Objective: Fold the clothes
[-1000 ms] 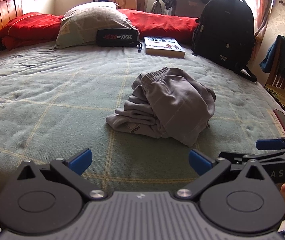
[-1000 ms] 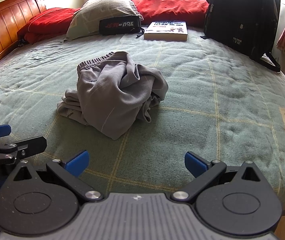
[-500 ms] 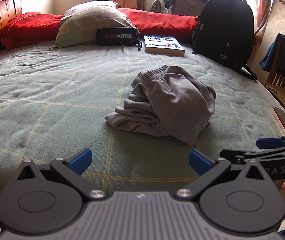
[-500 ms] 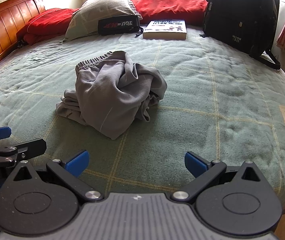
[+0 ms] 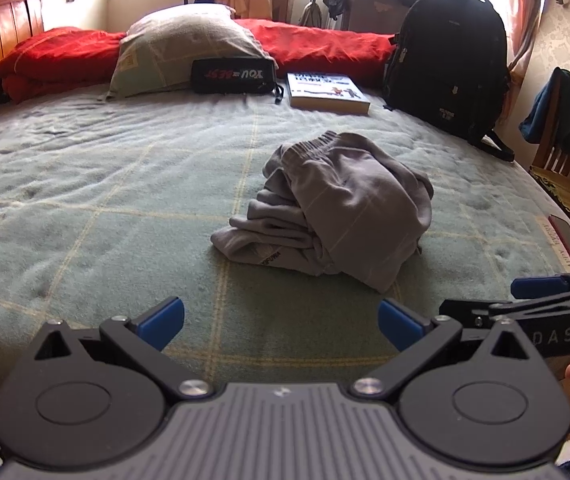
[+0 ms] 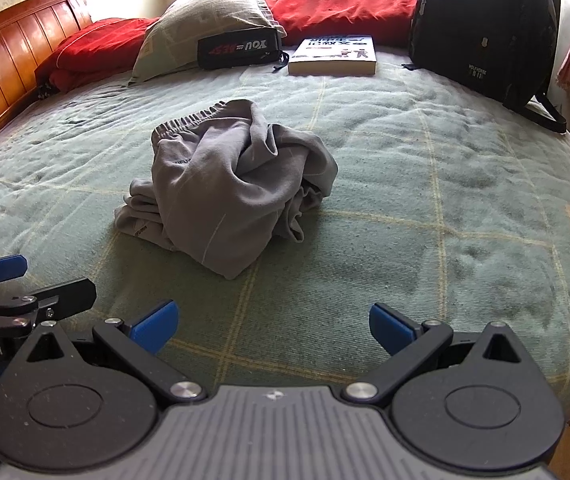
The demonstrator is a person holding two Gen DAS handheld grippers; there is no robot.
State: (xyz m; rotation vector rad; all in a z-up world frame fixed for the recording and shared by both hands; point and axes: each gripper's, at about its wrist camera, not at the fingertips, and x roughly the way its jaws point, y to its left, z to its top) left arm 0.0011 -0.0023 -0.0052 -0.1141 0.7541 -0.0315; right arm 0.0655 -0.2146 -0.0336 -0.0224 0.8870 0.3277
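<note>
A crumpled pair of grey sweatpants lies in a heap in the middle of the green checked bed cover, elastic waistband toward the far side. My left gripper hovers over the near edge of the bed, open, blue pads wide apart, nothing between them. My right gripper is also open and empty, short of the heap. Each gripper shows at the edge of the other's view: the right gripper at the left wrist view's right, the left gripper at the right wrist view's left.
At the head of the bed lie a pillow, a black pouch, a book and red bedding. A black backpack stands at the far right. A chair with clothes is beside the bed. A wooden headboard runs along the left.
Both grippers have crept slightly forward toward the sweatpants. Jaws stay open and the heap has not moved.
</note>
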